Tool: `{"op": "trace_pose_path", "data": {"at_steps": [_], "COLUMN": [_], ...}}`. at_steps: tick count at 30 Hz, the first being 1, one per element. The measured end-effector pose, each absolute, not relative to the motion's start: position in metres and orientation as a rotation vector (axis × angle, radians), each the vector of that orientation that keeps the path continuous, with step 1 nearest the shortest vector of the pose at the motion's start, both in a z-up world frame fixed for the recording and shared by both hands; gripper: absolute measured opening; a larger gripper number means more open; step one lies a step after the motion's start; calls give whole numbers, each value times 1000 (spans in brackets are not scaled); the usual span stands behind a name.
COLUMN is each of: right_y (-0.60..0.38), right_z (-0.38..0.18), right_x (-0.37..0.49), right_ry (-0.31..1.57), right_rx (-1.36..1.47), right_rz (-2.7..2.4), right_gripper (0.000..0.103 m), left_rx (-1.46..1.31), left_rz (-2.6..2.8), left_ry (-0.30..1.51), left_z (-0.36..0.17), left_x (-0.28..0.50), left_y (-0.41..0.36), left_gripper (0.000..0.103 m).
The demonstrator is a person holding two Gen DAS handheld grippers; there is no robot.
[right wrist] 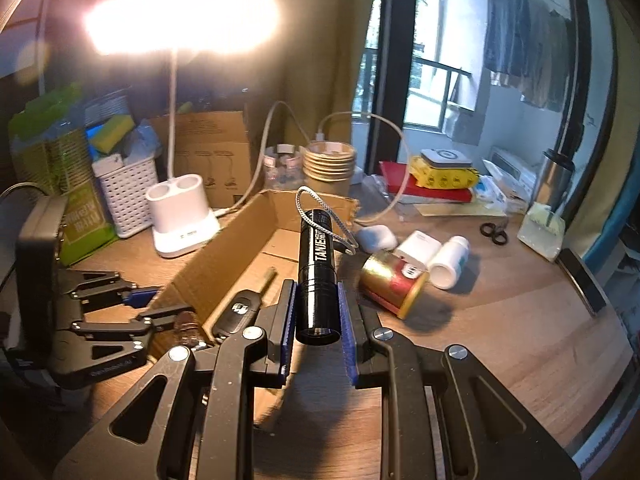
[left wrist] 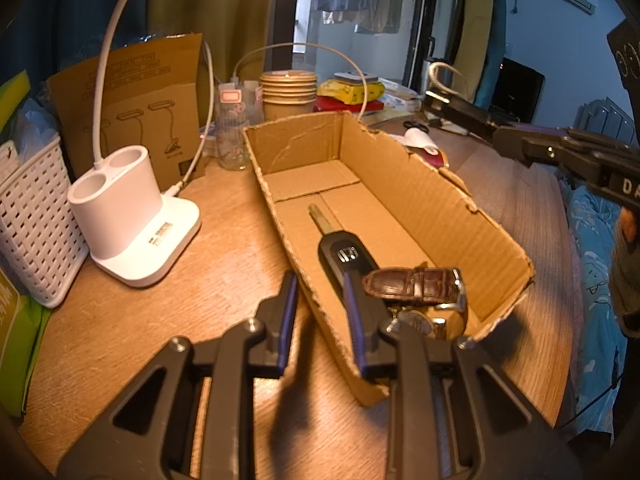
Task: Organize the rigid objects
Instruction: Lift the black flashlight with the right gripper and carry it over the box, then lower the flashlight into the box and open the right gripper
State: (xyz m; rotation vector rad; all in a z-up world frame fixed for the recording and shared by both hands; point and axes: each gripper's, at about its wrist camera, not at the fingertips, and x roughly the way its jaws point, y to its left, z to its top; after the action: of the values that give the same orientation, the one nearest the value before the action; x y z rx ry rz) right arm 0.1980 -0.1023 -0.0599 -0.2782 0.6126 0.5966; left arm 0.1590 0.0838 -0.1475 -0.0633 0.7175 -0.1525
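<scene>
An open cardboard box (left wrist: 404,184) lies on the wooden desk and holds a black car key (left wrist: 340,256) and a brown-strapped watch (left wrist: 416,286). My left gripper (left wrist: 320,292) is open and empty, its jaws straddling the box's near left wall. My right gripper (right wrist: 316,304) is shut on a black flashlight (right wrist: 318,272) with a grey lanyard, held above the box's right wall (right wrist: 224,264). The right gripper shows at the far right in the left wrist view (left wrist: 532,140). The left gripper shows at the left in the right wrist view (right wrist: 136,304).
A white lamp base (left wrist: 128,216) and a white basket (left wrist: 28,224) stand left of the box. Right of the box lie a gold and red tin (right wrist: 394,284), a white pill bottle (right wrist: 450,262), a white charger (right wrist: 418,250), an earbud case (right wrist: 376,238) and scissors (right wrist: 494,234). Paper cups (right wrist: 330,166) stand behind.
</scene>
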Motion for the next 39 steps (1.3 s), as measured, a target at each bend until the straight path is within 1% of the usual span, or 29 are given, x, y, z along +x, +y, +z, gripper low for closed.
{"op": "trace_pose_path", "data": {"at_steps": [14, 34, 39], "right_y": [-71, -40, -36], "right_z": [-86, -120, -122], "right_x": [191, 185, 185], "right_ry": [665, 699, 702], "right_rx": [-303, -533, -556], "right_rz": [661, 561, 561], "right_gripper": [22, 22, 22], "left_rx": [-63, -63, -63], "left_rz": [-152, -152, -153], "left_ry": [718, 718, 718], "left_z": [-148, -148, -148], "left_x": [159, 159, 159], "left_y": [84, 84, 84], "left_gripper": [25, 25, 25]}}
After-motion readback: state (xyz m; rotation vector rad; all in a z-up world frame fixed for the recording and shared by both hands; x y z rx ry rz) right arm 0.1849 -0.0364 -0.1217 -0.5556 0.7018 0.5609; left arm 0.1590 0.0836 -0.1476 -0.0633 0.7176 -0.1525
